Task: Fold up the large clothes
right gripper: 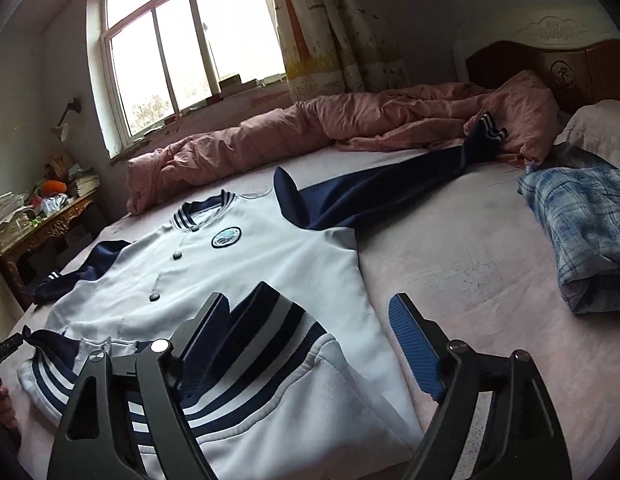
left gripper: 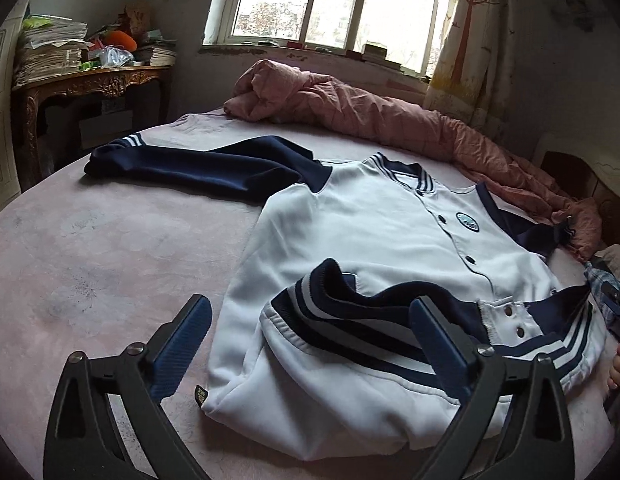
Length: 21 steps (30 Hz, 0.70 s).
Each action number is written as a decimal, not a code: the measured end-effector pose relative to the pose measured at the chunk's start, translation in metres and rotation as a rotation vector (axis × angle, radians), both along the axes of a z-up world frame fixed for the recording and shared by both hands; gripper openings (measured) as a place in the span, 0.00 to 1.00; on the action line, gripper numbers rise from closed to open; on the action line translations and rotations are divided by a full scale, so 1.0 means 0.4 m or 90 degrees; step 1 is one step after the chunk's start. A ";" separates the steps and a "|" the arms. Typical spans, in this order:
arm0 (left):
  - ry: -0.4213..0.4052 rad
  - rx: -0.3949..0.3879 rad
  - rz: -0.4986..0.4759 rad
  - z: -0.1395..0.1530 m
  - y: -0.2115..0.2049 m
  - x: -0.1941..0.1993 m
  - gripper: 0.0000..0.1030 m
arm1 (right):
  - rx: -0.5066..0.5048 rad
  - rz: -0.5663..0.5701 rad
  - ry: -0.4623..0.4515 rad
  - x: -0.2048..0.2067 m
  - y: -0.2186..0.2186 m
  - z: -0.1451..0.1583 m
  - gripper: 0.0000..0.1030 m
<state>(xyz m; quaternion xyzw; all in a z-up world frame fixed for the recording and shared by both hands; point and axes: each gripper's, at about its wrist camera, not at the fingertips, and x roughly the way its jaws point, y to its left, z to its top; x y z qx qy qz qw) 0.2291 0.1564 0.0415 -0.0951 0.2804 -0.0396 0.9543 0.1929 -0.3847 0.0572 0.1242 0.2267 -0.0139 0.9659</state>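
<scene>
A white jacket (left gripper: pixel 370 220) (right gripper: pixel 269 256) with navy sleeves and a round chest badge lies front-up on the pink bed sheet (left gripper: pixel 109 248). Its navy-and-white striped hem (left gripper: pixel 342 292) (right gripper: pixel 261 320) is turned up over the body. One navy sleeve (left gripper: pixel 189 164) stretches out to the left, and the other sleeve (right gripper: pixel 390 184) reaches toward the quilt. My left gripper (left gripper: pixel 310 312) stands open just above the hem's left part, its pads clear of the cloth. My right gripper (right gripper: pixel 310 304) is open as well, straddling the hem's right corner without pressing on it.
A crumpled pink quilt (left gripper: pixel 370 112) (right gripper: pixel 269 136) runs along the far side under the window. A folded blue plaid garment (right gripper: pixel 582 232) lies at the right, near a pillow and the wooden headboard (right gripper: pixel 570 68). A cluttered carved side table (left gripper: pixel 89 80) stands at the left.
</scene>
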 end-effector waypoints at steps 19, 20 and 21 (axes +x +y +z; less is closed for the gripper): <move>-0.016 0.062 0.056 0.006 -0.020 0.048 0.04 | -0.173 -0.019 -0.019 0.020 0.049 0.026 0.10; -0.001 0.079 0.063 -0.005 -0.027 0.063 0.04 | -0.191 -0.017 -0.011 0.032 0.056 0.021 0.10; 0.030 0.090 0.065 -0.020 -0.032 0.087 0.04 | -0.200 -0.012 0.009 0.047 0.062 0.012 0.10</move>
